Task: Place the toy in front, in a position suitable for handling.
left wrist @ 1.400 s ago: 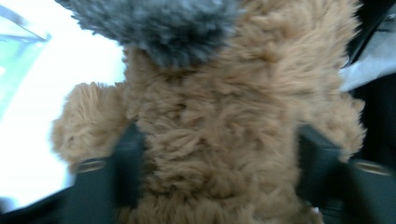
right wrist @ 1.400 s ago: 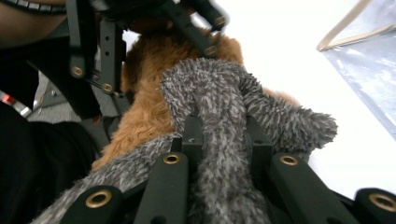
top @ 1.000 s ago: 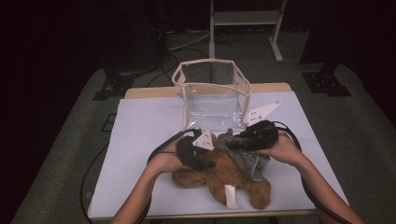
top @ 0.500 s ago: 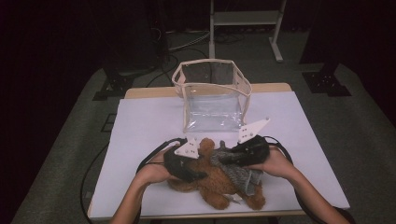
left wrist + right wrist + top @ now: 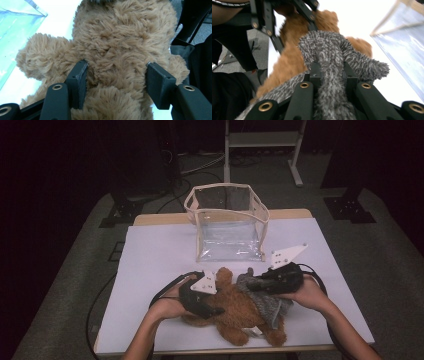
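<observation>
**Both grippers on plush toys**

Brown teddy bear [image 5: 235,312] lying on white desk [image 5: 150,265], near front edge, before clear bag [image 5: 227,222]. Left gripper [image 5: 117,75] straddling bear's body, jaws just widened, pads sunk in fur, loosely clamped. Right gripper [image 5: 332,72] closed on grey plush toy [image 5: 332,50], draped over bear.

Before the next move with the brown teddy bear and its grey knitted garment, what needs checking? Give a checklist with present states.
1. Right gripper pinching the grey knitted garment: ok.
2. Left gripper jaws astride the brown plush teddy bear, pads pressing its fur: ok.
3. Bear lying on the white table: ok.
4. Clear plastic bag with beige trim upright, mouth open: ok.
5. Garment fully off the bear: cannot tell.
</observation>
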Available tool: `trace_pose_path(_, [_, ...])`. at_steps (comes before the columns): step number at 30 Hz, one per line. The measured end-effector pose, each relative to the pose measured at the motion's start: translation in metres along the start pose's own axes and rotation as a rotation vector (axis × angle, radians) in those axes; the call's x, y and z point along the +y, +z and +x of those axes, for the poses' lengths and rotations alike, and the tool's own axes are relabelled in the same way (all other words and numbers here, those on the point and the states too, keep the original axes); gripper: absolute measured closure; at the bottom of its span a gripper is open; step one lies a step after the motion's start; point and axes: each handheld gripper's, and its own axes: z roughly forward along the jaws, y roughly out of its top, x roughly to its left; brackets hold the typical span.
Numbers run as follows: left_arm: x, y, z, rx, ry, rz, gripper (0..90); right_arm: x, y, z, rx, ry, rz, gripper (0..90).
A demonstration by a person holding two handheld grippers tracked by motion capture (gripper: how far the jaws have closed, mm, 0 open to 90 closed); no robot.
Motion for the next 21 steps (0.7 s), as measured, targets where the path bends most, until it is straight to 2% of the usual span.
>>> trace_pose_path(4, [-0.001, 0.0, 0.001, 0.007, -0.001, -0.002, 40.1, 0.012, 0.018, 0.008, 0.044, -0.047, 0.012, 75.1])
trace_pose_path(7, [-0.003, 0.0, 0.003, 0.007, -0.009, -0.018, 40.1, 0.009, 0.019, 0.009, 0.05, -0.046, 0.005, 75.1])
trace_pose_path(15, [-0.002, 0.001, 0.005, 0.025, -0.02, -0.013, 40.4, -0.028, -0.018, -0.001, -0.008, 0.057, -0.029, 75.1])
trace_pose_path(18, [-0.001, 0.002, 0.011, 0.056, -0.055, -0.011, 40.3, -0.037, -0.03, -0.003, -0.037, 0.08, -0.032, 75.0])
trace_pose_path(21, [0.001, 0.004, 0.016, 0.068, -0.079, -0.011, 40.2, -0.037, -0.035, -0.003, -0.05, 0.078, -0.043, 75.1])
